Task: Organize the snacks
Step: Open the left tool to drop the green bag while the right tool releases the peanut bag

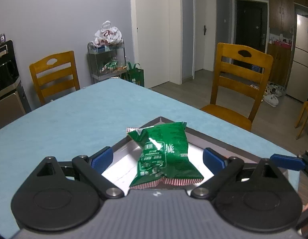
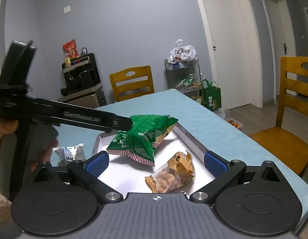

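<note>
Over the tray (image 2: 124, 175), the green packet (image 2: 144, 137) seems to hang clear of the floor, a shadow beneath it. It sits between the left gripper (image 1: 157, 152) pads, which stand wide apart with gaps either side. The packet hides the tray's far corner. An orange packet (image 2: 170, 176) lies in the tray before the right gripper (image 2: 156, 159), whose jaws are spread wide and hold nothing. A clear packet (image 2: 71, 155), half hidden, rests on the table (image 1: 74, 119).
</note>
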The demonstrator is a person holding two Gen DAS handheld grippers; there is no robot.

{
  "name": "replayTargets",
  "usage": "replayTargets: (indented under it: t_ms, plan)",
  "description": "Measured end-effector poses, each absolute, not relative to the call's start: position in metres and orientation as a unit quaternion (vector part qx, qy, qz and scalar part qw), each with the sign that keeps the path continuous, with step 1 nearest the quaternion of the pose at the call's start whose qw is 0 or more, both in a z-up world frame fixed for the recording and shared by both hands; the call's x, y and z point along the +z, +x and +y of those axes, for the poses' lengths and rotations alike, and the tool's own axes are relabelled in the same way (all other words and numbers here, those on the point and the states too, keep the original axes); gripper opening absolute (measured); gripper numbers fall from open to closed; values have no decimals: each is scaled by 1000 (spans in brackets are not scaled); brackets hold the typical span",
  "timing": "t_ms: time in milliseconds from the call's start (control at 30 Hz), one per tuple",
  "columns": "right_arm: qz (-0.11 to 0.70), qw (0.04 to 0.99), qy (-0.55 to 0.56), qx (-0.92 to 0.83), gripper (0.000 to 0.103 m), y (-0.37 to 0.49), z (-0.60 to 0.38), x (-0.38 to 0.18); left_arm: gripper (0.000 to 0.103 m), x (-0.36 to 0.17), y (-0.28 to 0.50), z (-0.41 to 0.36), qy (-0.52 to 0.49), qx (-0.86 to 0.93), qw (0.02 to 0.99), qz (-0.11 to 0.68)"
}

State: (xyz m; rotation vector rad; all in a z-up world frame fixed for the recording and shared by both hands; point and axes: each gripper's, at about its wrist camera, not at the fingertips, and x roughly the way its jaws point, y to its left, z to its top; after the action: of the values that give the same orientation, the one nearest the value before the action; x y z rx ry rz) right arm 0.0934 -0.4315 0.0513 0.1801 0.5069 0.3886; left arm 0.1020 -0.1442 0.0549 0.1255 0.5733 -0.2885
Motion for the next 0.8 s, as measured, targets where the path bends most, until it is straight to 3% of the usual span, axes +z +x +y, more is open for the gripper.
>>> replayTargets:
  t_ms: [800]
  plan:
    - [249,945,16,210,103,68,-367,66,98,64,31,-51,39,-141,956,253]
